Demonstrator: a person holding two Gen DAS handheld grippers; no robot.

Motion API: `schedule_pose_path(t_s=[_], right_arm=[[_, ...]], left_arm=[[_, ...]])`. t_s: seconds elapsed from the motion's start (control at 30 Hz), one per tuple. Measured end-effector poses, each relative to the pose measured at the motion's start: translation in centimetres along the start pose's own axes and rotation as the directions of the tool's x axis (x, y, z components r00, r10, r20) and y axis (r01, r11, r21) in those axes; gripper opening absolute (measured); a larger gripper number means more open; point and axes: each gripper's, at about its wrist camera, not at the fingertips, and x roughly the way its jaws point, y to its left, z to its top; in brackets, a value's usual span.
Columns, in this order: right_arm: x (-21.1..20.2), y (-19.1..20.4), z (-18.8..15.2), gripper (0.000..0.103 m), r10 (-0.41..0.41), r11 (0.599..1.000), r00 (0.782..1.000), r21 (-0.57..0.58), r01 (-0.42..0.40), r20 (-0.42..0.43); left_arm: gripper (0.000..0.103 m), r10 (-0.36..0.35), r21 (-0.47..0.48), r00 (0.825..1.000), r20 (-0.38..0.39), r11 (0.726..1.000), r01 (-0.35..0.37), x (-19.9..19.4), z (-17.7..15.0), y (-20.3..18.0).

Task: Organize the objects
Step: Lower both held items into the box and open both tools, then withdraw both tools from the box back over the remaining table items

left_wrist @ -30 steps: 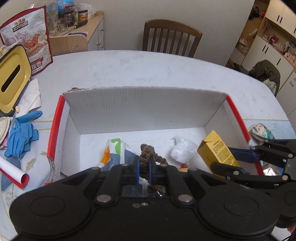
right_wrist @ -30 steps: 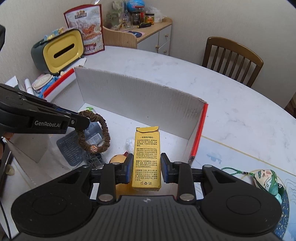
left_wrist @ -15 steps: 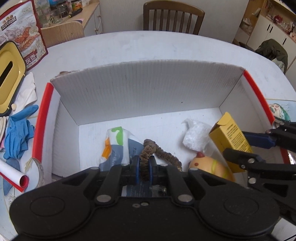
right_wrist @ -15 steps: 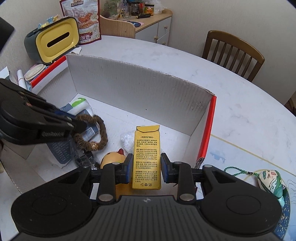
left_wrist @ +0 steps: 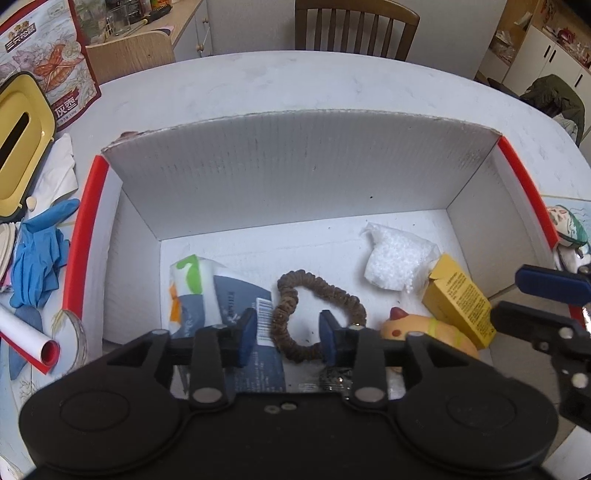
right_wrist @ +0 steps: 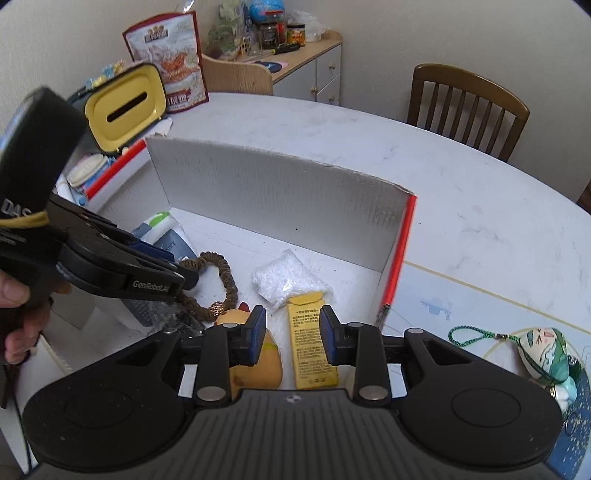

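Observation:
A white cardboard box (left_wrist: 295, 173) with red edges stands on the table. On its floor lie a brown hair tie (left_wrist: 314, 295), a yellow carton (left_wrist: 458, 299), a yellow duck toy (left_wrist: 428, 328), a bag of white granules (left_wrist: 397, 258) and a printed pouch (left_wrist: 207, 291). My left gripper (left_wrist: 288, 338) is open, its jaws either side of the hair tie, just above it. My right gripper (right_wrist: 290, 334) is open above the yellow carton (right_wrist: 312, 343), which lies flat beside the duck toy (right_wrist: 255, 365). The hair tie (right_wrist: 218, 284) lies free by the left gripper's tips.
Left of the box are blue gloves (left_wrist: 37, 254), a paper roll (left_wrist: 26, 339), a yellow tissue holder (left_wrist: 18, 144) and a snack bag (left_wrist: 44, 62). A green-and-white charm (right_wrist: 543, 350) lies on the mat right of the box. A wooden chair (left_wrist: 354, 26) stands behind the table.
Both grippers opened. The left let go of the hair tie and the right let go of the yellow carton; both now lie on the box floor.

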Motion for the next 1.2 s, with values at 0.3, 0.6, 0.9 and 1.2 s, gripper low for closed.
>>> schedule_pose_path(t_s=[0.3, 0.6, 0.9, 1.2], right_arm=[[-3.5, -0.7, -0.8, 0.038, 0.066, 0.997, 0.997, 0.026, -0.068, 0.051], [-7.4, -2.1, -2.0, 0.044, 0.086, 0.994, 0.99, 0.06, -0.093, 0.112], [-10.5, -3.7, -4.0, 0.052, 0.073, 0.992, 0.984, 0.088, -0.088, 0.16], [-14.2, -7.1, -6.6, 0.065, -0.005, 0.99, 0.973, 0.141, -0.029, 0.232]], left_arm=[[0.056, -0.039, 0.018, 0.997, 0.067, 0.999, 0.038, -2.9, -0.9, -1.2], [0.066, -0.076, 0.034, 0.983, 0.165, 0.997, 0.072, -7.1, -2.2, -2.3], [0.078, -0.082, 0.043, 0.967, 0.24, 0.996, 0.073, -10.4, -3.2, -3.9], [0.088, -0.105, 0.087, 0.95, 0.295, 0.993, 0.083, -12.5, -4.0, -6.7]])
